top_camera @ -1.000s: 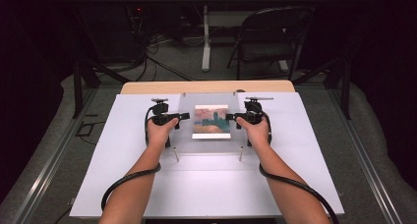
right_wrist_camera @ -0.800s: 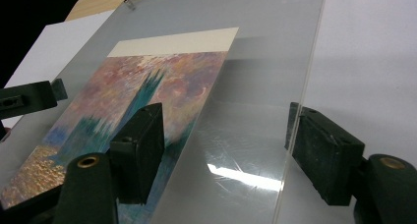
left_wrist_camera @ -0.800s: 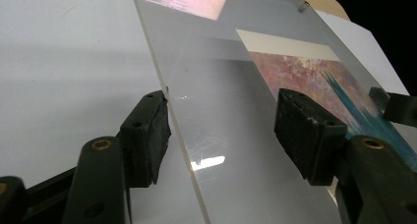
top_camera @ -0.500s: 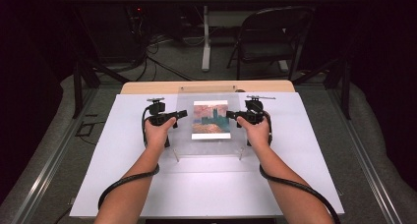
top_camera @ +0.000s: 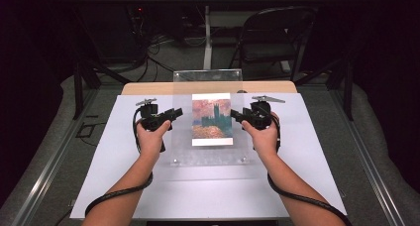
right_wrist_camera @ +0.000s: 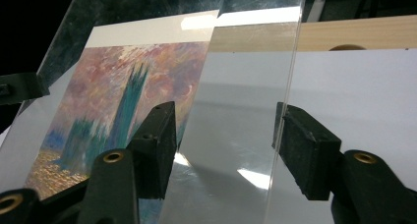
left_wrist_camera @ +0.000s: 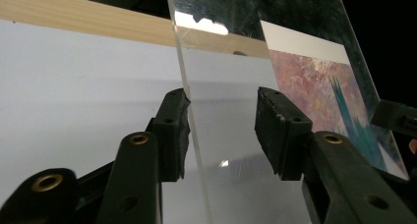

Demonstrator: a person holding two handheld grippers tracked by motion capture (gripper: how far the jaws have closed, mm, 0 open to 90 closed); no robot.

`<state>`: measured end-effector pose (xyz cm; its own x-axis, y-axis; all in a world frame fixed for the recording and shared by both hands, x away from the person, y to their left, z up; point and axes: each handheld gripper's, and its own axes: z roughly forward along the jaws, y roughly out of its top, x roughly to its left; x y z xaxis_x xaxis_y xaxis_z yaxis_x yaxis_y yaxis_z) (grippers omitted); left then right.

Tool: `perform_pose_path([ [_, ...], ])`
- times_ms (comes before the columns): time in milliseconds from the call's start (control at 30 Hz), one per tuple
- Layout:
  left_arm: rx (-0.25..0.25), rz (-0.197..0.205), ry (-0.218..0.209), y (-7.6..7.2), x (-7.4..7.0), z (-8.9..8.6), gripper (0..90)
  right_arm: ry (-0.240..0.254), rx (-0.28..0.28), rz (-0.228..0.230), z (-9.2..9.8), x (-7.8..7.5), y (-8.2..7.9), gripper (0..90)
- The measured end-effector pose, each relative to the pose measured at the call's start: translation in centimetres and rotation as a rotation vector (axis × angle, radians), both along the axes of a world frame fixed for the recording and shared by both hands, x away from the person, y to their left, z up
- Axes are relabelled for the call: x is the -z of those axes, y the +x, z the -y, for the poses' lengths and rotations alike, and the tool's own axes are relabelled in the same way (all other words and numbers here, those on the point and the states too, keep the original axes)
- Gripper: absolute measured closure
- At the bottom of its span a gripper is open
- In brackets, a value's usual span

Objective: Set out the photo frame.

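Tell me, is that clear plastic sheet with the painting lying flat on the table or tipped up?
Tipped up. The clear plastic sheet rises at its far edge, seen against the floor beyond the white table; its near edge stays low.

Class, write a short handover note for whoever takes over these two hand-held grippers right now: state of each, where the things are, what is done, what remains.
Left hand-held gripper: jaws have just been closing around the left edge of the clear acrylic frame; one pad is at the edge, the other stands off, so no firm grip yet.
Right hand-held gripper: the same at the right edge, jaws just closing, pads not pressing.
The frame holds the painting print and is tilted up off the white table, far edge raised.
Done: frame tipped up.
Left: secure both grips, then finish the move.
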<state>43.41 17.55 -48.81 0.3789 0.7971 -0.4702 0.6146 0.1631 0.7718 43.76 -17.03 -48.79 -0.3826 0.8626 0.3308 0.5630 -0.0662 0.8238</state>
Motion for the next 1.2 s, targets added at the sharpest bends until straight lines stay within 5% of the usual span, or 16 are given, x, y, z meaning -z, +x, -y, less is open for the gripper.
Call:
perform_pose_path([
  [300,0.04,0.088,0.034,-3.6,-2.1,-0.6,62.6,-0.002,-0.029,0.07,0.8,-2.3,-3.6,53.1],
  [567,0.08,0.148,0.016,-7.0,-3.1,-1.3,69.1,-0.052,-0.067,0.131,1.3,-3.5,-7.2,58.9],
  [733,0.11,0.193,0.019,-9.3,-3.3,-1.7,71.5,-0.051,-0.082,0.161,1.8,-3.8,-9.5,63.5],
  [1067,0.167,0.277,0.097,-13.7,-3.3,-1.9,72.5,-0.067,-0.107,0.227,2.2,-3.5,-14.1,68.2],
  [1200,0.194,0.28,0.075,-14.2,-3.1,-2.1,70.8,-0.077,-0.134,0.248,2.5,-3.3,-15.0,68.7],
])
